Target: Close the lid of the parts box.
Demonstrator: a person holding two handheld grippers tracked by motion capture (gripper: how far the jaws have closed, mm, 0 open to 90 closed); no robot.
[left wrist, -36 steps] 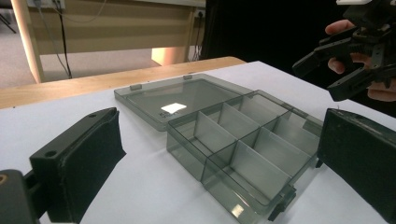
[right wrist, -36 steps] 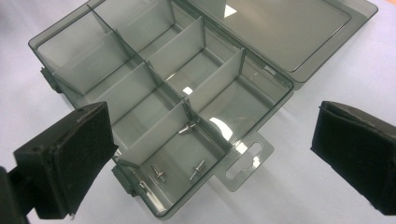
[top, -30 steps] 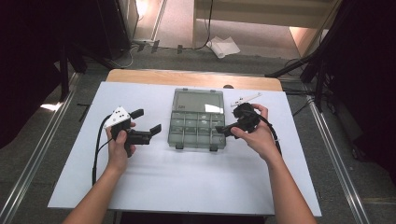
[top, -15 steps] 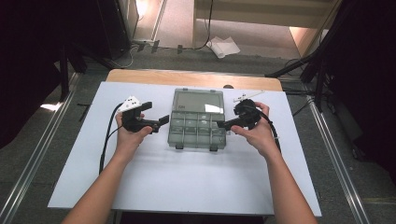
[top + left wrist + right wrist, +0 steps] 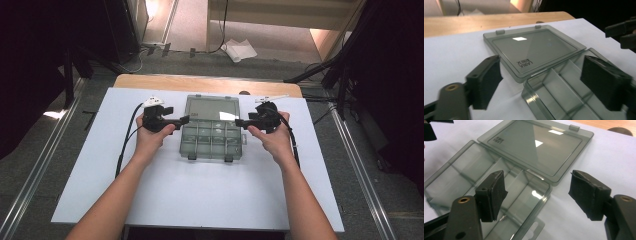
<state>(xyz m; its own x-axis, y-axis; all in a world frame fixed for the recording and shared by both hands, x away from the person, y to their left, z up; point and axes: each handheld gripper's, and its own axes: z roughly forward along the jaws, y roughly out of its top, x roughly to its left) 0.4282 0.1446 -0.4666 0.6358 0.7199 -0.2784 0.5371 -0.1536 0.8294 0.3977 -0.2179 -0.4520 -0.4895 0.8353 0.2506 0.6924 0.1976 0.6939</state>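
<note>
A smoky clear compartment box lies open in the middle of the white board, its divided tray (image 5: 214, 142) toward me and its flat lid (image 5: 212, 108) hinged away. My left gripper (image 5: 183, 120) sits at the box's left edge by the hinge. In the left gripper view its jaws (image 5: 544, 75) straddle the corner where lid (image 5: 534, 47) meets tray (image 5: 564, 92); they have just been closing, pads clear of the plastic. My right gripper (image 5: 240, 122) mirrors it at the right edge. Its jaws (image 5: 541, 192), also just closing, straddle the tray (image 5: 474, 170) corner beside the lid (image 5: 536, 147) without touching.
The white board (image 5: 200, 195) covers a wooden table (image 5: 205, 82) whose far edge shows behind the box. A black cable (image 5: 124, 145) loops from the left gripper across the board. Dark stands and a crumpled white sheet (image 5: 240, 50) sit on the floor beyond.
The left hand has swung in from the left and away from me to the box's left edge. The right gripper has edged slightly toward the box. Both pairs of jaws look narrower.
</note>
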